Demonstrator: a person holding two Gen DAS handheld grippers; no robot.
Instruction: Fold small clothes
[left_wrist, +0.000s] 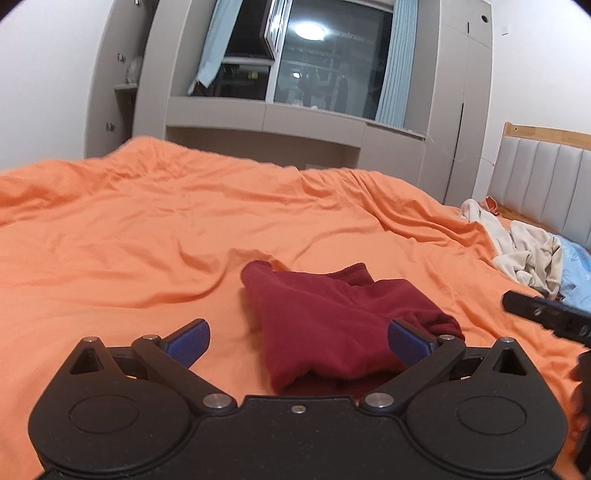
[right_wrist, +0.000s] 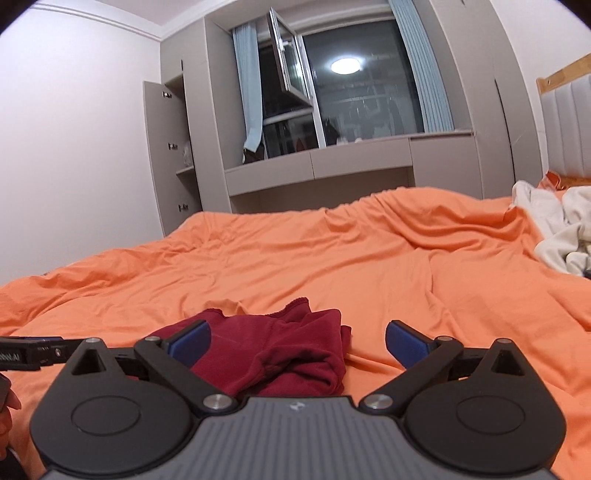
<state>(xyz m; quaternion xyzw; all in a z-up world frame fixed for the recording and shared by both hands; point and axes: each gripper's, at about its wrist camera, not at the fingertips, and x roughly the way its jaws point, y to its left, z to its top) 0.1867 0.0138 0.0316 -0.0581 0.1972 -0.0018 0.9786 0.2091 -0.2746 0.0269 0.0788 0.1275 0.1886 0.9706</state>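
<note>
A small dark red garment (left_wrist: 332, 317) lies crumpled on the orange bedcover (left_wrist: 147, 229). My left gripper (left_wrist: 298, 341) is open and empty, just short of the garment's near edge, with its blue pads (left_wrist: 188, 341) wide apart. In the right wrist view the same red garment (right_wrist: 280, 350) lies in front and left of my right gripper (right_wrist: 298, 343), which is open and empty above the orange bedcover (right_wrist: 406, 266). The right gripper's body shows at the right edge of the left wrist view (left_wrist: 546, 314); the left gripper's body shows at the left edge of the right wrist view (right_wrist: 33, 352).
A heap of cream and light blue clothes (left_wrist: 532, 254) lies at the right by the padded headboard (left_wrist: 546, 177). It also shows in the right wrist view (right_wrist: 561, 229). Grey cabinets and a dark window (left_wrist: 325, 62) stand beyond the bed's far edge.
</note>
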